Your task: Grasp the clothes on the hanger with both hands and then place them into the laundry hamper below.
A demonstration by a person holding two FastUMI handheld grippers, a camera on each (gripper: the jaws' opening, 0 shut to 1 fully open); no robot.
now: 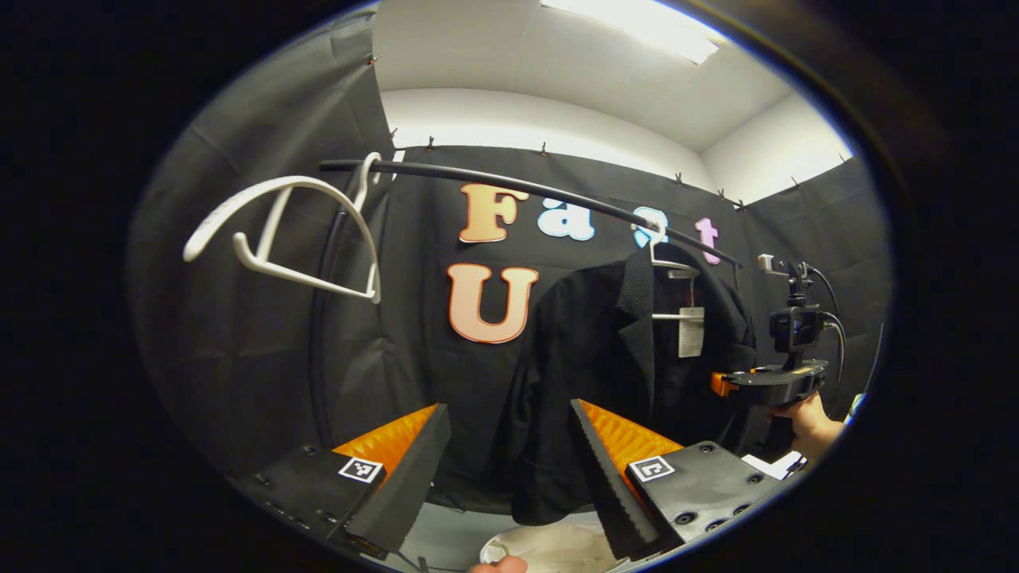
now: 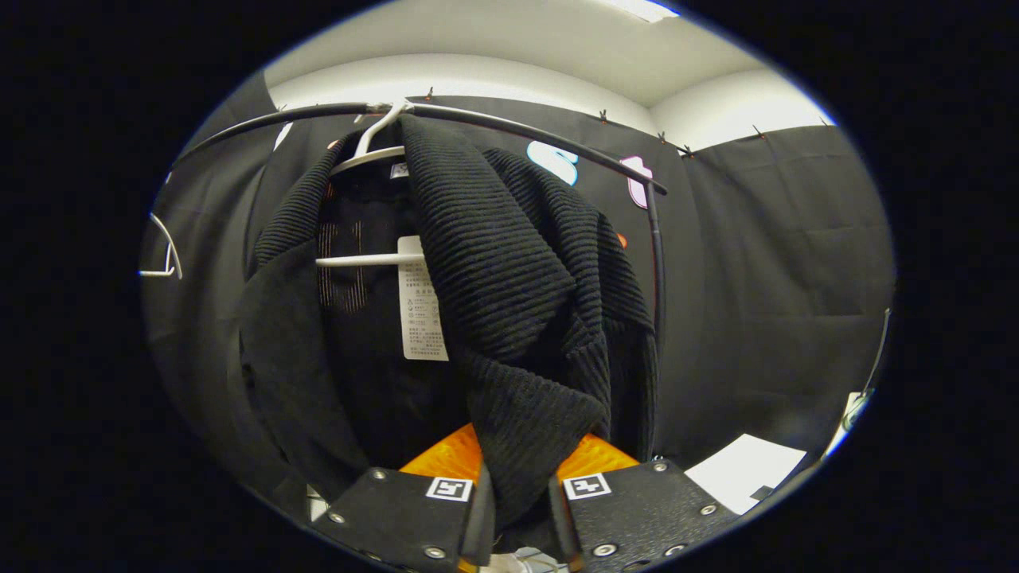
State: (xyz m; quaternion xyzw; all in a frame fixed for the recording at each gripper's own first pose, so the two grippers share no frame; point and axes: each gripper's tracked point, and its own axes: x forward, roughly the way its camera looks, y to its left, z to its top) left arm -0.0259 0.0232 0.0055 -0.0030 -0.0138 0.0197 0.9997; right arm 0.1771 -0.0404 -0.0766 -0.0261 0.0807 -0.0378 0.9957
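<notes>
Right pinching, left yet to reach
My right hand-held gripper point(image 2: 517, 509) pinches the jacket point(image 2: 509, 318); left hand-held gripper point(image 1: 509, 469) spread, jacket hanging ahead, slightly right

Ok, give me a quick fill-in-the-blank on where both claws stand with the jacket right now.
1. The right claw is ____ on the black jacket.
2. The left claw is ____, short of the jacket.
3. The jacket hangs on a ____ hanger.
4. Further along the rail hangs an ____ hanger.

Missing: shut; open; white; empty
</notes>
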